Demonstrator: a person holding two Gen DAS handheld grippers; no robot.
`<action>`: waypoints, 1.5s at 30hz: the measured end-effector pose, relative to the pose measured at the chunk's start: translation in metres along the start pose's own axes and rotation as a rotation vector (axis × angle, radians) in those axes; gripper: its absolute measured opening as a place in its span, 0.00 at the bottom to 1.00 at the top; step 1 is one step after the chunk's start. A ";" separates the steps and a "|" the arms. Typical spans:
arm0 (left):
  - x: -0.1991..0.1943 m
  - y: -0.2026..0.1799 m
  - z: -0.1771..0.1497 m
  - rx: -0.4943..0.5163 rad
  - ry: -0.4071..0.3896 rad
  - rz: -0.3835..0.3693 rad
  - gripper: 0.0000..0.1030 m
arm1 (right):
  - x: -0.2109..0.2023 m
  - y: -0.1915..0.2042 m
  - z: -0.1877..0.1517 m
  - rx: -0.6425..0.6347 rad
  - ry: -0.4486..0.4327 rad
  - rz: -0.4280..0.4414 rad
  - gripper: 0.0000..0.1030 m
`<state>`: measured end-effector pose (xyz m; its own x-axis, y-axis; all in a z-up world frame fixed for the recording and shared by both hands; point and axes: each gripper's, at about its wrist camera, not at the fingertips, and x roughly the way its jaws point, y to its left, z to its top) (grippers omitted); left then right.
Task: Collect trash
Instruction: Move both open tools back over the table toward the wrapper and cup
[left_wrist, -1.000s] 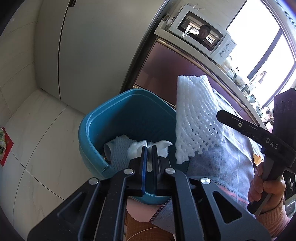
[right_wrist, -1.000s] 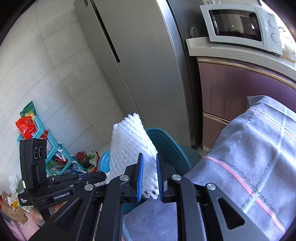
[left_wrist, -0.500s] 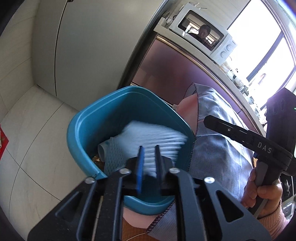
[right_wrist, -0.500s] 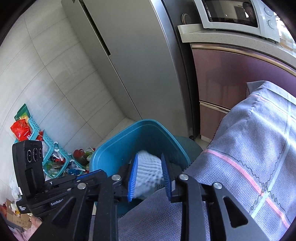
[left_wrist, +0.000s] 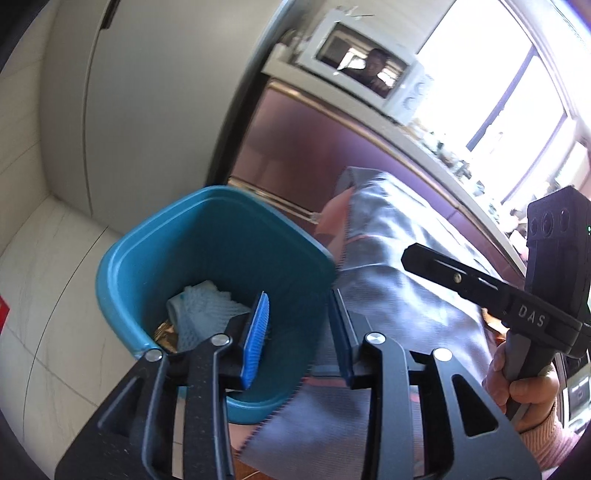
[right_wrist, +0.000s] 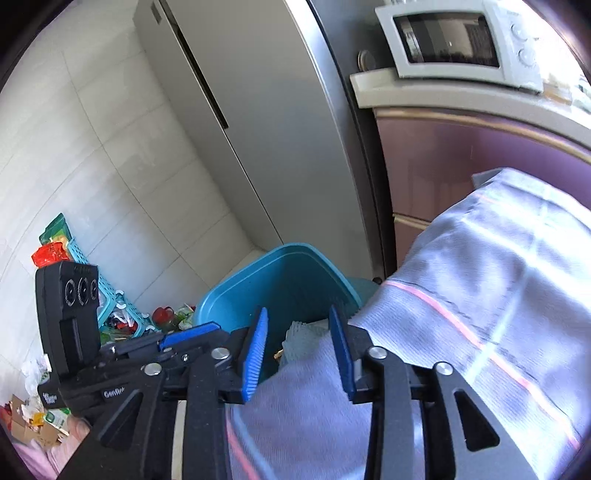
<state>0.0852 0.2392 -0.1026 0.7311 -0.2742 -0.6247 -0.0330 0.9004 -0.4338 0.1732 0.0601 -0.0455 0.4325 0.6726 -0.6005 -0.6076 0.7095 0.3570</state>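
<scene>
Grey steel fills the far side of both views: a tall fridge (right_wrist: 236, 122) reaching to the floor, with a purple-fronted cabinet (right_wrist: 461, 162) to its right and a white microwave (right_wrist: 461, 40) on top of that. Nearer, a grey cloth with pink stripes (right_wrist: 491, 295) drapes over the tabletop edge and takes up the right half of the scene.

Just left of the cloth, touching its hanging edge, stands the teal bin (left_wrist: 155, 236) on the pale tiled floor (left_wrist: 40, 295). White foam netting (left_wrist: 201, 306) lies crumpled at the bottom of the bin beside a scrap of gold wrapper (left_wrist: 164, 332), so this trash is already collected.

Both tools hang over the near rim, tilted down into the bin. The left hand-held gripper (left_wrist: 299, 332) has its jaws opening, at a moderate gap, with nothing between them; the netting lies below and slightly left of its tips. The right hand-held gripper (right_wrist: 299, 350) is likewise opening and empty, sitting over the cloth's edge, with the netting just beyond its tips.

No further trash shows on the cloth, so I judge the next pick lies outside these views. Loose clutter (right_wrist: 162, 317) sits on the floor at the far left beside a turquoise basket (right_wrist: 110, 299), nearer the left hand.
</scene>
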 end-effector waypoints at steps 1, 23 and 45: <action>-0.003 -0.005 -0.001 0.012 -0.002 -0.014 0.36 | -0.009 -0.001 -0.003 -0.003 -0.014 -0.006 0.36; 0.045 -0.199 -0.044 0.399 0.150 -0.286 0.46 | -0.225 -0.101 -0.109 0.193 -0.306 -0.519 0.45; 0.124 -0.282 -0.056 0.384 0.386 -0.395 0.57 | -0.240 -0.166 -0.146 0.274 -0.221 -0.752 0.49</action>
<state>0.1463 -0.0676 -0.0941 0.3398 -0.6447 -0.6847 0.4838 0.7442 -0.4606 0.0732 -0.2500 -0.0652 0.7964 0.0040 -0.6047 0.0675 0.9931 0.0955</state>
